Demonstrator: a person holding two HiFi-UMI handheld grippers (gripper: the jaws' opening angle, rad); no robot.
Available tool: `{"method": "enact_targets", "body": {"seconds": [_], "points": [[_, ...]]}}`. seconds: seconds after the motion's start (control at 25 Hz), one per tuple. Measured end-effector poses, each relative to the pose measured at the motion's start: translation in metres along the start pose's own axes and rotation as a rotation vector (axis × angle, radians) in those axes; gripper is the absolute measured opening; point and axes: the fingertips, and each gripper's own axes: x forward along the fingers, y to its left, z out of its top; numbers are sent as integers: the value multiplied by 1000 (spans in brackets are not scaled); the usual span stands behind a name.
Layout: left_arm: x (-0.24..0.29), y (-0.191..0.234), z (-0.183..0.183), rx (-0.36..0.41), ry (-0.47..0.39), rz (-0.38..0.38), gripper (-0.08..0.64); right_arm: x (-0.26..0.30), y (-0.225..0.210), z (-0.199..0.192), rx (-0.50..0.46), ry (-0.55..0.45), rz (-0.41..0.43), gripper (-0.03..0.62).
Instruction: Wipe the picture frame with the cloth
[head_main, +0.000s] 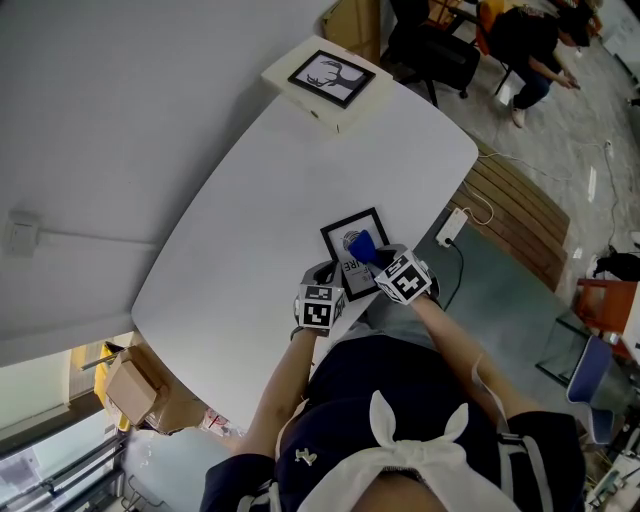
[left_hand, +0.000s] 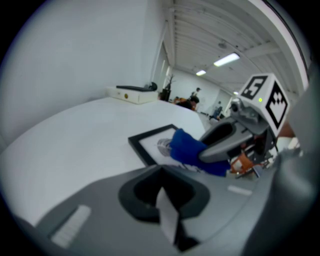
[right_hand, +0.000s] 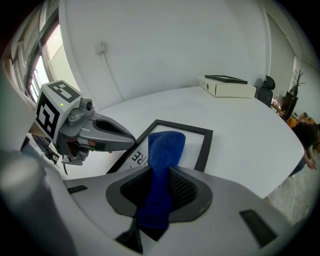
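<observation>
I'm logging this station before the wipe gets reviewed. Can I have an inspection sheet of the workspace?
Surface: white table, rounded edge.
Job's things: black picture frame lying flat near the person's edge; blue cloth resting on its glass.
Clutter: white box at the far end, second frame on top.
Grippers: right gripper shut on the cloth; left gripper fingers together, beside the picture frame.
Cables: power strip with lead on the floor; wall socket with cord.
Surroundings: seated people; cardboard box on the floor.
</observation>
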Motion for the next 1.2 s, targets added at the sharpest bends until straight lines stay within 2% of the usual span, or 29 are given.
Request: {"method": "enact_targets", "body": {"seconds": [0.88,1.2], "points": [[-1,-2,0,-7,5,-10,5,15,35,10,-38,0,81,92],[-1,-2,1,-11,1,-11,5,19,44,14,-41,-14,139,92]]}}
